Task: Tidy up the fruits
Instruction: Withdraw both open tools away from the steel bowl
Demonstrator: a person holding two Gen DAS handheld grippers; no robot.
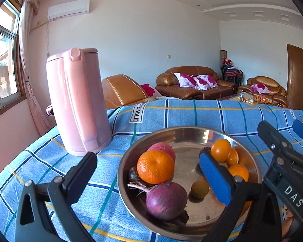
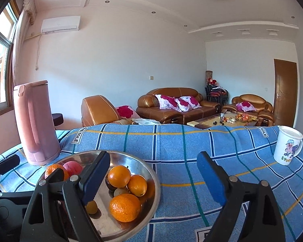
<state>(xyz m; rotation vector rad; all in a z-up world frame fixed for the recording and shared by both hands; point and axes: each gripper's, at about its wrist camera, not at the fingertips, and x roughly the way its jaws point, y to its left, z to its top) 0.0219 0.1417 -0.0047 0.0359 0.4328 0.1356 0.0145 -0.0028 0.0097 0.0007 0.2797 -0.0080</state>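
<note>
Both jaws stand released over the steel bowl (image 1: 131, 157); left gripper (image 1: 149, 173) should straddle the near-left orange (image 1: 155, 166) squarely before clenching

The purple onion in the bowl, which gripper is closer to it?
Left. The left gripper is open right above the bowl, with the purple onion just ahead between its fingers. The right gripper sits further right; only its left finger overlaps the bowl's right side.

Your left gripper (image 1: 149, 173) points forward with its jaws spread wide and nothing between the pads. Your right gripper (image 2: 155, 173) sits just to its right, level with it, jaws equally wide apart and empty.
</note>
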